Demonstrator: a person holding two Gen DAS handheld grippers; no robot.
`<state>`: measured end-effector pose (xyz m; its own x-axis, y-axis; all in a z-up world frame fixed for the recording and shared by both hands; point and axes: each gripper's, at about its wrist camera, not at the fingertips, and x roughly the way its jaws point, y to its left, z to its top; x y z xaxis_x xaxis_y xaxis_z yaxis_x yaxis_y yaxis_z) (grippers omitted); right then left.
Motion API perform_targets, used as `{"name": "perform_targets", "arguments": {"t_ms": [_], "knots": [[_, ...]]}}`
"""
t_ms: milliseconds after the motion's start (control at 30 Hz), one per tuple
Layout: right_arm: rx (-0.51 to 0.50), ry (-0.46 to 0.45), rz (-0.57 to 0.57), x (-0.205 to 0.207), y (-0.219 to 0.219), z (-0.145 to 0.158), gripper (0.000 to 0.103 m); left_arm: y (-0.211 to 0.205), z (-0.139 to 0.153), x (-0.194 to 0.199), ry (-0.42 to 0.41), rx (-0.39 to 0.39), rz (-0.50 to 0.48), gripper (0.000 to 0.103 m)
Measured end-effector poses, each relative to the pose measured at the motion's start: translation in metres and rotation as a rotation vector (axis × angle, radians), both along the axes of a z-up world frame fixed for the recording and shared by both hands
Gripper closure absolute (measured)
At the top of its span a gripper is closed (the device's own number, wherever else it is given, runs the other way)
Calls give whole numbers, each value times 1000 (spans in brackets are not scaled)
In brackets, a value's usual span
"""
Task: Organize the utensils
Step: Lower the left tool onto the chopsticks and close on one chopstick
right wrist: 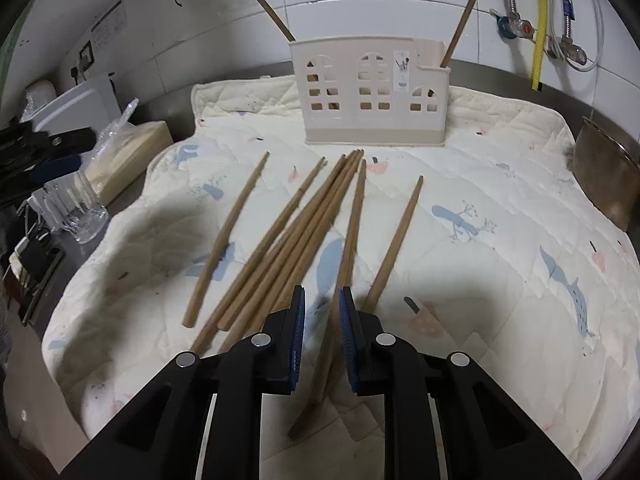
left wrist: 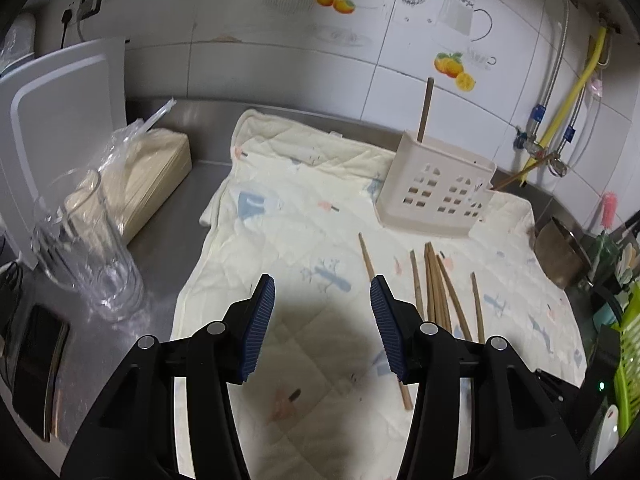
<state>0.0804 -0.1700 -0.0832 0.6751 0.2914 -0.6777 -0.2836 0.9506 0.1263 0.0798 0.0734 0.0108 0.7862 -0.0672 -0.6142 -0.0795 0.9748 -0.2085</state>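
Observation:
Several wooden chopsticks (right wrist: 288,236) lie loose on a cream quilted mat (right wrist: 480,208); they also show in the left wrist view (left wrist: 440,288). A cream utensil holder (right wrist: 368,92) stands at the mat's far side with two chopsticks upright in it, one (right wrist: 272,12) on the left and one (right wrist: 462,24) on the right; the holder shows in the left wrist view (left wrist: 436,188). My right gripper (right wrist: 322,300) is partly open, its jaws on either side of one lying chopstick (right wrist: 348,240), not clamping it. My left gripper (left wrist: 322,292) is open and empty above the mat.
A glass mug (left wrist: 80,248), a bagged block (left wrist: 148,172) and a white board (left wrist: 60,120) stand left of the mat. A metal pot (right wrist: 604,176) sits at the right edge. Pipes and a yellow hose (right wrist: 540,20) run down the tiled wall.

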Motion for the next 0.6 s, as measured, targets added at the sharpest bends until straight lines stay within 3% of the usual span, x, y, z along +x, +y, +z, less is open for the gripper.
{"name": "perform_targets", "arguments": {"t_ms": [367,600], "knots": [[-19,42,-26,15,2,-12,92,-7,-17,-9,47,-4,-15,53],[-28,39,-40,15,3,-12,93,-28,-38,-9,105,-31,-77,53]]}}
